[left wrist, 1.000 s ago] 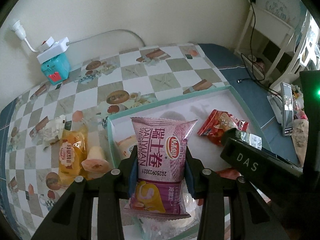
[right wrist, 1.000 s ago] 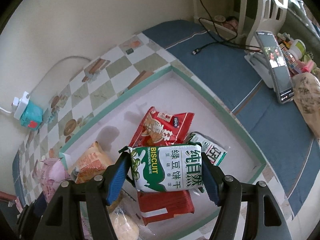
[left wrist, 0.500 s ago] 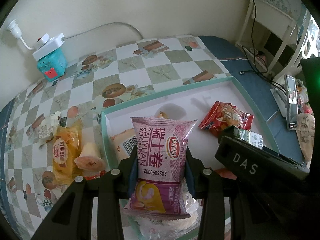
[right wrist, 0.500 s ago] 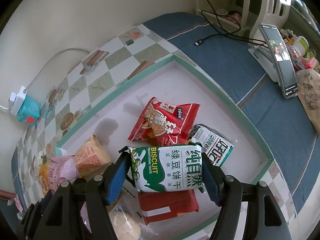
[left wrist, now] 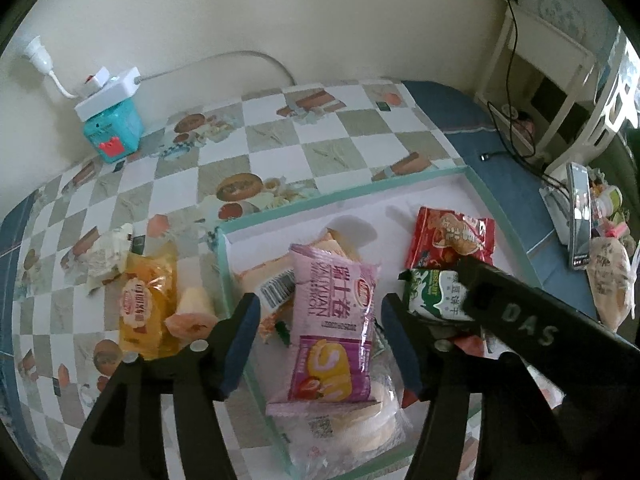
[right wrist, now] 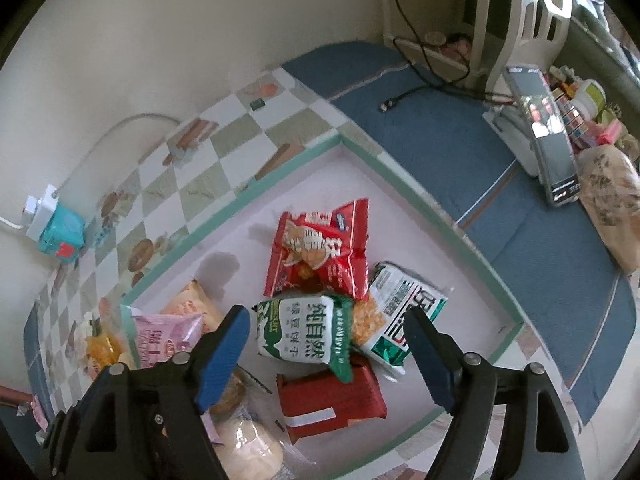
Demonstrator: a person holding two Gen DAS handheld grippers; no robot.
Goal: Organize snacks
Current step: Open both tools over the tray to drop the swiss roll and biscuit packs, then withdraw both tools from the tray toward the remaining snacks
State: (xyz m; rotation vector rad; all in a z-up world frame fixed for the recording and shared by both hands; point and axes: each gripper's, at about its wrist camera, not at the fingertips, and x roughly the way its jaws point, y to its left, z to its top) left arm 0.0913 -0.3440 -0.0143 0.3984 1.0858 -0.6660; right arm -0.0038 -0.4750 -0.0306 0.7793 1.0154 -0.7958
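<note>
One pink Swiss-roll packet (left wrist: 334, 328) lies in the green-rimmed white tray (left wrist: 502, 216) between the left gripper (left wrist: 320, 322)'s opening jaws, pads clear of it. One green-and-white biscuit packet (right wrist: 306, 334) lies there between the right gripper (right wrist: 326, 344)'s opening jaws, also untouched. Beside them lie two red packets (right wrist: 320, 248) and one more green-and-white packet (right wrist: 404, 304); one orange packet (left wrist: 146, 304) sits outside on the checked tablecloth (left wrist: 280, 136).

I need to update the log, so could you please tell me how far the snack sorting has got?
Done: several packets lie in the tray, including the red packet. In hand: both claws are opening, pads clear of the pink roll packet and green biscuit packet. Left: the yellow packet sits outside on the table.
</note>
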